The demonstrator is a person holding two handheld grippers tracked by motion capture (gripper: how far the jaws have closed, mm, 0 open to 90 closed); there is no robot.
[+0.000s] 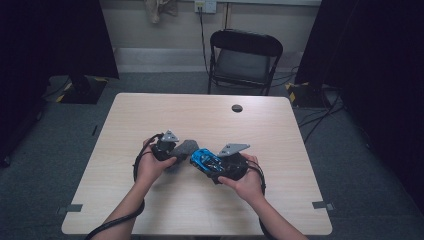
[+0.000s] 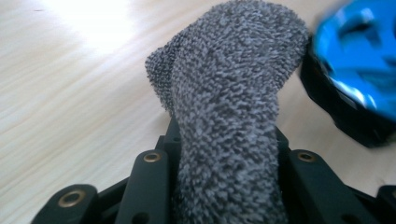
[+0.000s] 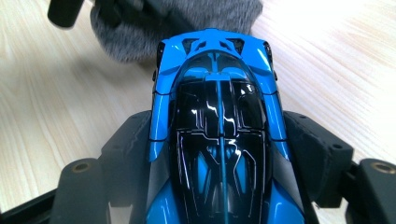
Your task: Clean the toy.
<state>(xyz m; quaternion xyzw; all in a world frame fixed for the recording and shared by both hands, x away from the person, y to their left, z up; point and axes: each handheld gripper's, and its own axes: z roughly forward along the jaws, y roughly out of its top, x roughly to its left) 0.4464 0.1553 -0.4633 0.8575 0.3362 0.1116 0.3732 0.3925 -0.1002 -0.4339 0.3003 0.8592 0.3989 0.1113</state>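
High view: I see both hands over the middle of the worktop (image 1: 150, 115), left tool (image 1: 172, 150) clamped on a grey fuzzy cloth (image 1: 184, 149), right tool (image 1: 212, 167) clamped on a blue-and-black toy car (image 1: 204, 159), the two meeting nose to nose; jaw tips are too small to read here. Left gripper view: cloth (image 2: 229, 107) is pinched between the black jaws and hides their tips, with the car (image 2: 355, 70) blurred and cut off at the right edge, just beside the cloth. Right gripper view: car (image 3: 217, 130) is wedged between the jaws, its tail cut off at the bottom, its nose against the cloth (image 3: 135, 42), which is half hidden behind it.
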